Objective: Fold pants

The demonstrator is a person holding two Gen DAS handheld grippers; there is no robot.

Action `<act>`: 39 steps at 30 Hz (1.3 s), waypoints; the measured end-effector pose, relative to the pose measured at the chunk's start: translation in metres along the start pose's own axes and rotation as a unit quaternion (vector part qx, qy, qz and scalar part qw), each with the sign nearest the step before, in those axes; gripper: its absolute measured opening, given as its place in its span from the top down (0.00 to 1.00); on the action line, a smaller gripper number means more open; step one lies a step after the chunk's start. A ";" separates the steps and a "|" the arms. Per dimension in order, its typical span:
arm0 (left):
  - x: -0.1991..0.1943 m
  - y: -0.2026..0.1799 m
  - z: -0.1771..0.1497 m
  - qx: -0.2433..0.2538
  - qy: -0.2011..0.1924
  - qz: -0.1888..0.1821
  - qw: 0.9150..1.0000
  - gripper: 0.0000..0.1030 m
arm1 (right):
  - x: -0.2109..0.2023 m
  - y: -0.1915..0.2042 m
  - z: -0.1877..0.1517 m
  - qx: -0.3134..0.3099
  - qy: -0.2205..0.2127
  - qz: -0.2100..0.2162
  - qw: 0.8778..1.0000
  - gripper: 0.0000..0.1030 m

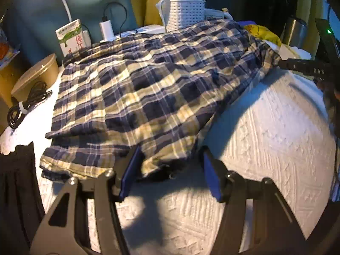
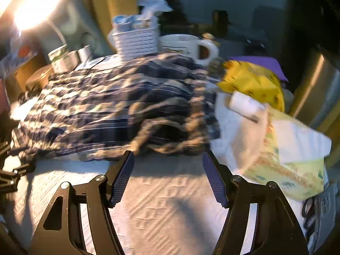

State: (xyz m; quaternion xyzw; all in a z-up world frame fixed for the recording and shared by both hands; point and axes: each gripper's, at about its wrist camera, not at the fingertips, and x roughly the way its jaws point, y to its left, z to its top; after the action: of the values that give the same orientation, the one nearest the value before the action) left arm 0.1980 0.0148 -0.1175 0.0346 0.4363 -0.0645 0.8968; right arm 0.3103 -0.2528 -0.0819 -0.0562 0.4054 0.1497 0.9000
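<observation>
Presently I find the plaid pants (image 1: 148,89) spread on the white cloth (image 1: 265,140), long axis from seven to one o'clock, hem between my left gripper's (image 1: 170,170) released jaws; right gripper (image 2: 167,165), also released, sits just short.

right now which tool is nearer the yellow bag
Right. The right tool sits at the pants' waistband end, with the yellow bag just beyond to its right. The left tool is at the opposite hem end.
</observation>
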 end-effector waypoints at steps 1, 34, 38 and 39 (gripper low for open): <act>0.000 0.000 -0.001 -0.005 -0.003 -0.003 1.000 0.43 | 0.002 -0.006 0.000 0.012 0.000 0.005 1.000 0.32; -0.078 0.013 -0.060 -0.114 -0.012 -0.051 0.992 0.82 | -0.034 -0.016 -0.052 0.015 -0.008 0.008 1.000 0.85; -0.096 0.054 -0.063 -0.165 -0.048 -0.009 0.985 0.76 | -0.041 -0.021 -0.061 0.014 -0.007 0.005 1.000 0.71; -0.096 0.069 -0.059 -0.175 -0.053 0.012 0.983 0.71 | -0.045 -0.021 -0.060 0.013 -0.013 0.002 1.000 0.62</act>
State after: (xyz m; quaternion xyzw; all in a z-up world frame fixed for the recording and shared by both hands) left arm 0.1035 0.0979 -0.0786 -0.1213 0.3923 0.0218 0.9115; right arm 0.2461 -0.2966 -0.0889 -0.0413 0.3956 0.1466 0.9057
